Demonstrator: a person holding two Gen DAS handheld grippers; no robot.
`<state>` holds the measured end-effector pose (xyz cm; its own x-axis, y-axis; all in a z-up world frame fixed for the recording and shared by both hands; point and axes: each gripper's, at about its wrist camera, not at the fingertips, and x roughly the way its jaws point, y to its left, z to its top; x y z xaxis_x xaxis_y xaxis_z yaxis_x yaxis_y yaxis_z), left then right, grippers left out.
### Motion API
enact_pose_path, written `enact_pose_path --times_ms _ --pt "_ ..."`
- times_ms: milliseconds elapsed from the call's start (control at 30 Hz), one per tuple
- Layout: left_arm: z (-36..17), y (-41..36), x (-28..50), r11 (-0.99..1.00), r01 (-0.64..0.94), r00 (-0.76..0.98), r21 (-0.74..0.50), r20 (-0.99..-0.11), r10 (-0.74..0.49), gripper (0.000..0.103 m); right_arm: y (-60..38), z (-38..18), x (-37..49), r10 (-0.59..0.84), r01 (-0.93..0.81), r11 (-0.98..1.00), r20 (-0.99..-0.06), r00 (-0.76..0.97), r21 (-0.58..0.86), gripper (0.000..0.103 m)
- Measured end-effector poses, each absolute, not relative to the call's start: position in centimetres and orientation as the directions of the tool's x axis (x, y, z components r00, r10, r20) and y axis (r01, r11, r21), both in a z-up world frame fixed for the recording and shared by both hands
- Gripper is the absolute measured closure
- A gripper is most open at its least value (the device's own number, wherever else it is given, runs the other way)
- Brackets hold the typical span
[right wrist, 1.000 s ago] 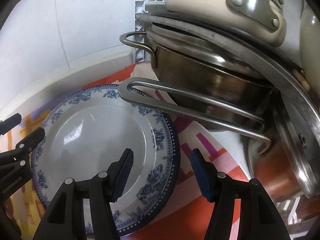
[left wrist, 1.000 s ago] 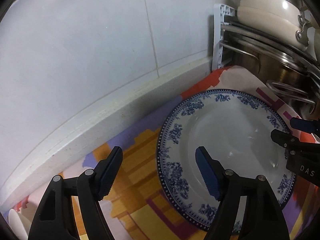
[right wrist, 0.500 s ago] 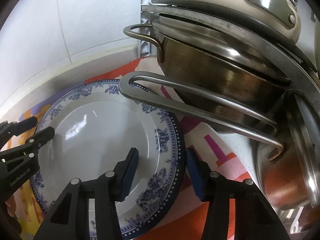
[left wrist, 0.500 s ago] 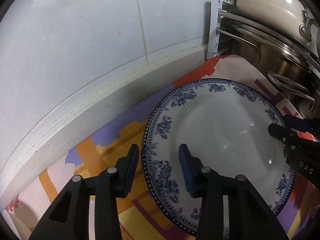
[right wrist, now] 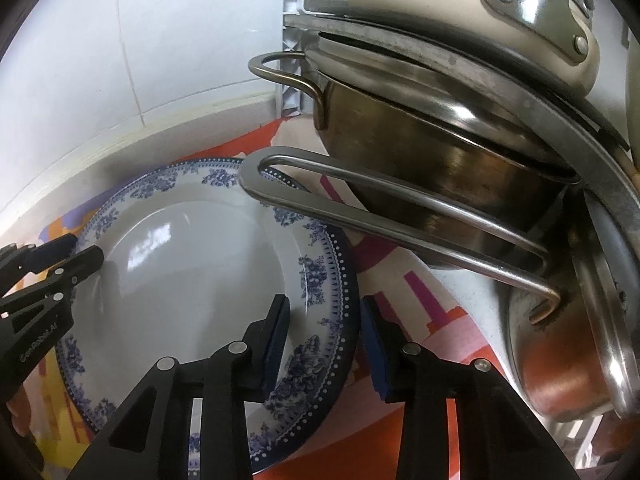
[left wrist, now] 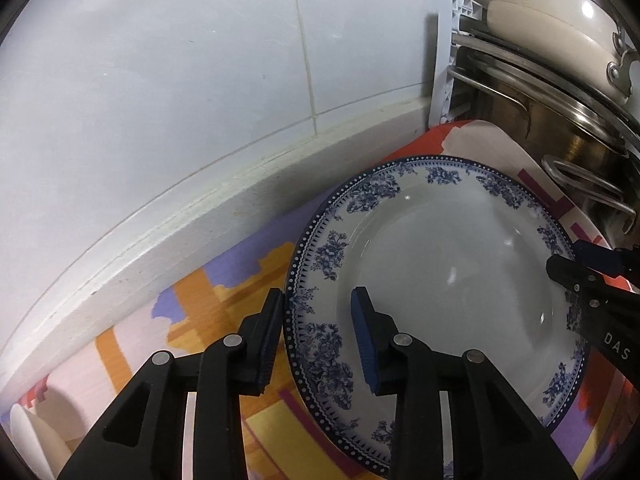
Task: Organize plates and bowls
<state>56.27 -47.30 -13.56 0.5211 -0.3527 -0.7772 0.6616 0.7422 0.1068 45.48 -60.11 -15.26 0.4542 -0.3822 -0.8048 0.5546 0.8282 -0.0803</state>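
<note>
A white plate (left wrist: 452, 264) with a blue floral rim lies on a colourful cloth; it also shows in the right wrist view (right wrist: 192, 280). My left gripper (left wrist: 316, 328) straddles its left rim, jaws closing: the outer pad touches the rim edge and the inner pad rests on the plate's face. My right gripper (right wrist: 324, 332) straddles the opposite rim, jaws closing, with a thin gap still showing between the outer pad and the rim. Each gripper also appears in the other's view, the right gripper (left wrist: 566, 258) and the left gripper (right wrist: 82, 250).
Stacked steel pots (right wrist: 440, 152) crowd the right side, and a long loop handle (right wrist: 360, 208) overhangs the plate's far rim. A copper-bottomed pot (right wrist: 560, 360) stands beside them. A cream pan (left wrist: 552, 28) sits on top. A tiled wall (left wrist: 180, 80) and ledge run behind.
Both grippers' jaws have narrowed around the plate's opposite rims. The left one also shifted in so that the rim now lies between its pads.
</note>
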Motion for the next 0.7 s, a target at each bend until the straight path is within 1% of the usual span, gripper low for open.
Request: enact_pose_path --times_ms 133,367,700 --pt "-12.9 -46.6 55.9 0.758 0.644 0.520 0.107 -0.788 -0.330 0.069 -59.9 -14.6 45.2 -0.356 0.552 0.832 -0.816 0.456 -0.054 0.068" --pt "-11.7 -44.7 54.7 0.787 0.609 0.529 0.101 -0.790 -0.308 0.069 -58.2 -13.3 44.7 -0.330 0.533 0.845 -0.821 0.465 -0.038 0.069" --pt "-8.8 -41.5 51.7 0.800 0.594 0.539 0.082 -0.779 -0.320 0.069 -55.6 -10.6 42.2 -0.321 0.533 0.846 -0.809 0.492 -0.011 0.069"
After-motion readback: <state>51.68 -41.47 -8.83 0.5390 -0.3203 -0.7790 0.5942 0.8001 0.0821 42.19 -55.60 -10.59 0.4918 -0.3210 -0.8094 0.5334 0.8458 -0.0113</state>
